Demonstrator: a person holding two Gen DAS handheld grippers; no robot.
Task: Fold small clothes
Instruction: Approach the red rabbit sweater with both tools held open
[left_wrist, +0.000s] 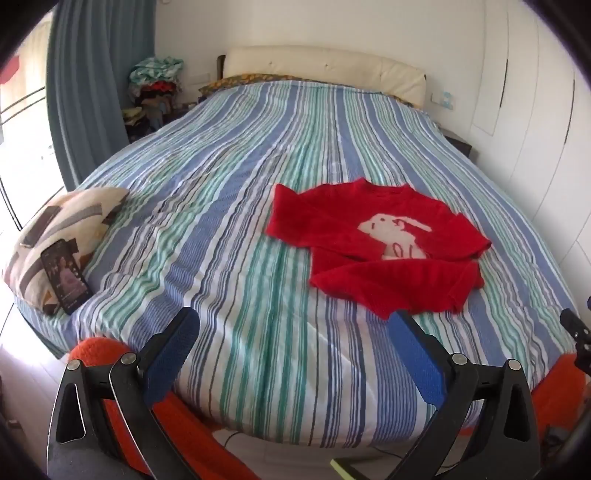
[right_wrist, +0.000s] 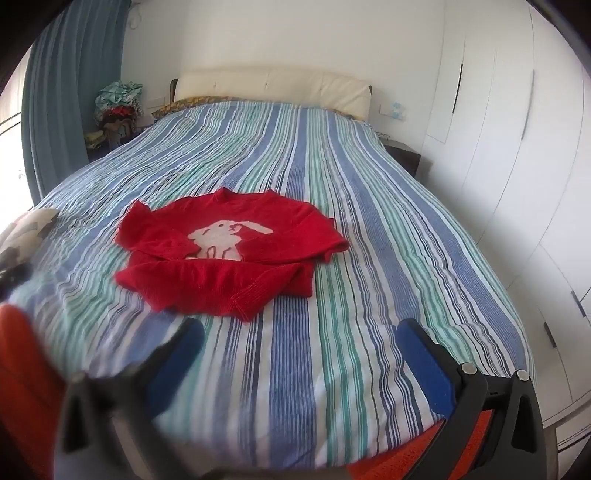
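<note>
Toward the bed's (left_wrist: 258, 258) foot edge lies the red sweater (left_wrist: 373, 247), hem already flipped up. Left gripper (left_wrist: 295, 328) and right gripper (right_wrist: 301, 334) hover with jaws wide apart, empty. A careless pinch could snag the striped cover beneath, dragging the sweater askew.

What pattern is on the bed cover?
Blue, green and white stripes on the bed cover, clearest in the right wrist view.

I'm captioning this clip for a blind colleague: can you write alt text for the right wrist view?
A small red sweater with a white rabbit design lies partly folded on a bed's striped bedspread. The open right claw hovers above the bed's near end, holding nothing; white wardrobe doors stand at the right.
</note>
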